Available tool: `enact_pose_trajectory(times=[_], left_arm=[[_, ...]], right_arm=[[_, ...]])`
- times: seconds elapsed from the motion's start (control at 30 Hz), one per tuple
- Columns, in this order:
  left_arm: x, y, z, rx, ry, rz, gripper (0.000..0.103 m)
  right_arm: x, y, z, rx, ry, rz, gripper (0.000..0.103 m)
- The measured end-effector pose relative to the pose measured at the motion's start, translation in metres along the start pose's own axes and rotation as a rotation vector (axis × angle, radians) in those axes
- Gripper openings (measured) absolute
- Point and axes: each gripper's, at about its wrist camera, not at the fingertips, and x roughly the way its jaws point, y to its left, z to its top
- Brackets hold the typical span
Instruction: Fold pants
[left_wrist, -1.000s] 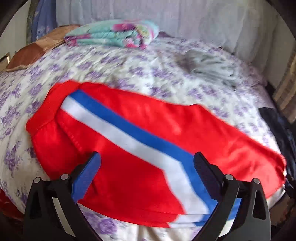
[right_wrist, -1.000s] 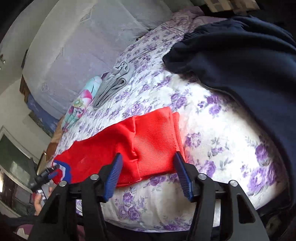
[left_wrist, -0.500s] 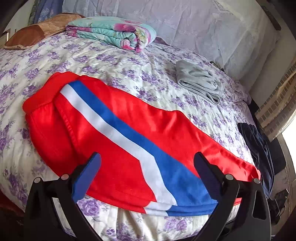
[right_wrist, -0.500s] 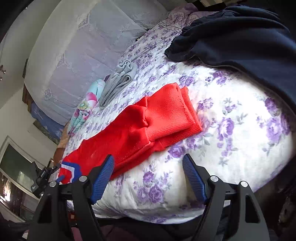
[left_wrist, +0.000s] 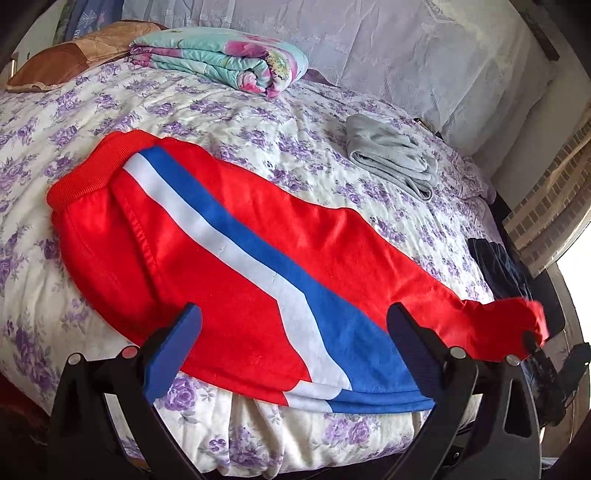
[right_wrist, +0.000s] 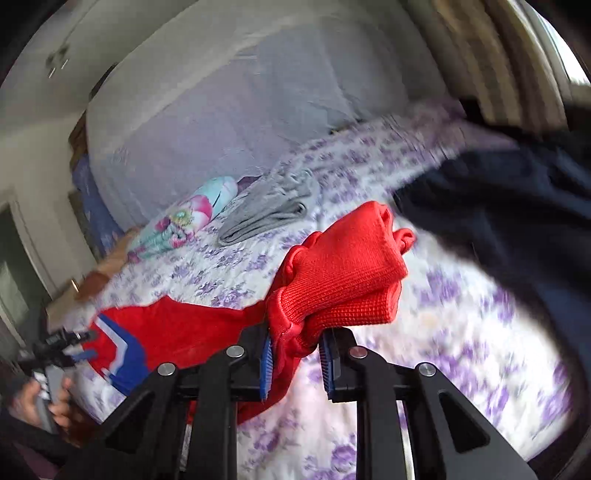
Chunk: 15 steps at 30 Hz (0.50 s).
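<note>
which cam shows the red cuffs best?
Right wrist: the ribbed red cuffs fill the centre, bunched and lifted, with the right gripper shut on them. Left wrist shows them only as a small bunch at the right edge.

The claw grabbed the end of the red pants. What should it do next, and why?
Probably carry that end over toward the waistband. The right claw is shut on the ribbed cuffs of the red pants, bunched and raised, while the rest lies stretched flat along the bed. The left claw hovers open near the hip and holds nothing.
</note>
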Motion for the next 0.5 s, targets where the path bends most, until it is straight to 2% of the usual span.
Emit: enact_pose_trajectory(times=[0.1,0.2,0.27,0.3,0.33,0.37,0.5], left_arm=[[-0.009,0.002,0.0,-0.007,-0.018,-0.005,0.098],[-0.019,0.006,-0.002,-0.019,-0.042,0.006,0.098],[-0.024,0.014,-0.005,-0.041,-0.051,0.014,0.098],[-0.026,0.017,-0.007,-0.052,-0.051,0.015,0.098],[-0.028,0.022,-0.008,-0.062,-0.051,0.019,0.098],[-0.03,0.026,-0.01,-0.07,-0.051,0.025,0.098],[-0.033,0.046,-0.011,-0.1,-0.043,0.048,0.098]], right_arm=[[0.022,0.083,0.019,-0.286,0.041,-0.003,0.024],[0.068,0.155,0.001,-0.513,0.153,0.045,0.035],[0.102,0.187,-0.03,-0.615,0.29,0.144,0.065],[0.114,0.196,-0.046,-0.642,0.346,0.185,0.067],[0.121,0.201,-0.06,-0.666,0.371,0.189,0.072],[0.119,0.203,-0.066,-0.68,0.344,0.18,0.073],[0.093,0.186,-0.038,-0.549,0.303,0.31,0.074]])
